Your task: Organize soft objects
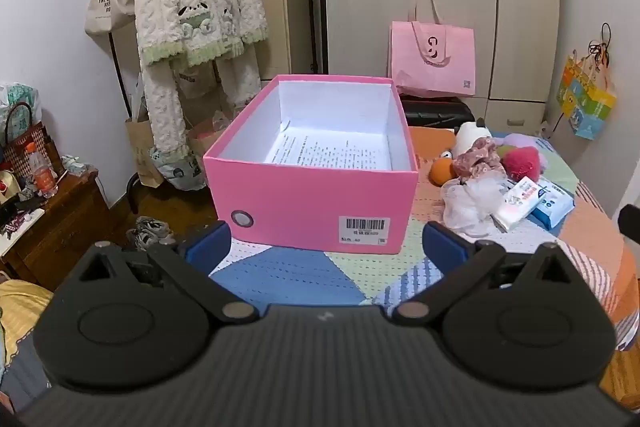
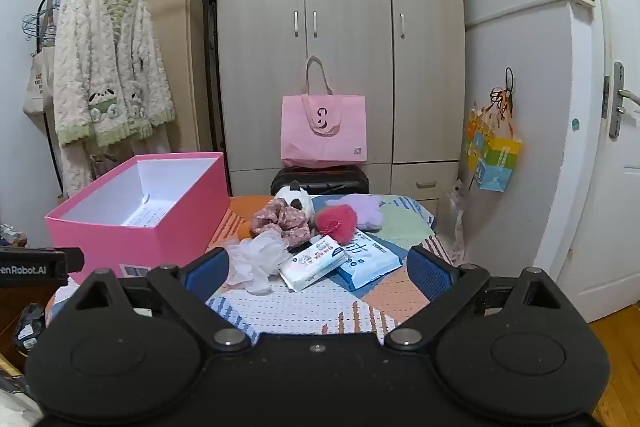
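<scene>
An open pink box (image 1: 316, 203) stands on the patchwork-covered table (image 1: 288, 275), holding only a printed sheet. It also shows at the left in the right wrist view (image 2: 132, 239). A pile of soft things lies to its right: a white mesh puff (image 2: 256, 259), a floral scrunchie (image 2: 284, 221), a red puff (image 2: 336, 223), a purple plush (image 2: 360, 211), a panda plush (image 2: 294, 199) and two tissue packs (image 2: 316, 263). My left gripper (image 1: 326, 247) is open and empty just before the box. My right gripper (image 2: 318, 271) is open and empty, before the pile.
A pink tote bag (image 2: 324, 131) sits on a black suitcase (image 2: 320, 181) behind the table, before a wardrobe (image 2: 340, 27). A fluffy robe (image 1: 192, 7) hangs on a rack at the left. A wooden side table (image 1: 48, 227) with clutter stands at the left. A door (image 2: 600, 147) is at the right.
</scene>
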A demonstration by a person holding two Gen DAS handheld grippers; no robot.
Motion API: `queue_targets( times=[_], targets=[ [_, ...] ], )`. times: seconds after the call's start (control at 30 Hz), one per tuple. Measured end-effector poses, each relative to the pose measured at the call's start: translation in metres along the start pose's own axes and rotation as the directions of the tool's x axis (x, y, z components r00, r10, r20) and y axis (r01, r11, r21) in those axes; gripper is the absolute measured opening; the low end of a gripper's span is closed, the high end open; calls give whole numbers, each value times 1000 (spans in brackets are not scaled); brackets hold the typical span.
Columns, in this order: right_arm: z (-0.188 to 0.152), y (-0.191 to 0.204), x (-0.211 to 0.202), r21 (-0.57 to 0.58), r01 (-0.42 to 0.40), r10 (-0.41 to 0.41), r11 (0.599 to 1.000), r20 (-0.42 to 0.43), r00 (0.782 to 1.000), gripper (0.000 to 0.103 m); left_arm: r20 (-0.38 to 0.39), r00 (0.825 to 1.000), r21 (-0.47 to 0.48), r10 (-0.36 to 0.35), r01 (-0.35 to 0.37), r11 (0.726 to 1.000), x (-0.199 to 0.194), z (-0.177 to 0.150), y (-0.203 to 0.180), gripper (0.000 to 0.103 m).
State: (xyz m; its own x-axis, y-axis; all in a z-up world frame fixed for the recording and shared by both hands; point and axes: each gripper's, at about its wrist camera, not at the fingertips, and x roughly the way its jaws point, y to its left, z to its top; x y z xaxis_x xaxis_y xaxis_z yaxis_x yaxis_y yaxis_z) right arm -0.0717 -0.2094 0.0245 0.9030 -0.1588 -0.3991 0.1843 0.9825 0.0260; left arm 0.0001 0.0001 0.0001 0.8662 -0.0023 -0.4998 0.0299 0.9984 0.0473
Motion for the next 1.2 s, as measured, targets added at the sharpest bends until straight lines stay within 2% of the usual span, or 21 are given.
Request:
queue_targets(
  times=[0.1, 0.13, 0.3, 0.53, 0.73, 1.03, 1.2],
  targets=[
    [-3, 0, -2, 3, -1, 1, 1000, -13, 1000, 98, -3, 1000, 2, 2, -2, 1000, -1, 0, -2, 103],
    [-4, -7, -3, 19, -2, 2, 1000, -14, 1000, 98, -39, 999, -28, -24, 23, 999, 2, 2, 2, 103],
    [-4, 1, 5, -14, 39, -39, 999, -26, 999, 98, -45, 999, -14, -23, 23, 1000, 8, -3, 2, 103],
    [-12, -1, -4, -13, 44, -44, 999, -20, 999, 98, -14, 1000, 8, -2, 2, 1000, 7, -8, -1, 103],
    [-13, 1, -8, -46, 46, -47, 998, -28, 998, 98, 5, 1000, 4, -14, 14, 1000, 0, -12, 1, 103],
    [-16, 1, -11, -36, 44, -45, 998, -26, 999, 98, 57, 998, 5, -7, 7, 1000, -13, -13, 4, 103],
    [-15, 2, -10, -41, 42, -43, 998, -30, 999, 98, 60, 998, 29, -1, -1, 1000, -11, -16, -1, 103]
  ],
)
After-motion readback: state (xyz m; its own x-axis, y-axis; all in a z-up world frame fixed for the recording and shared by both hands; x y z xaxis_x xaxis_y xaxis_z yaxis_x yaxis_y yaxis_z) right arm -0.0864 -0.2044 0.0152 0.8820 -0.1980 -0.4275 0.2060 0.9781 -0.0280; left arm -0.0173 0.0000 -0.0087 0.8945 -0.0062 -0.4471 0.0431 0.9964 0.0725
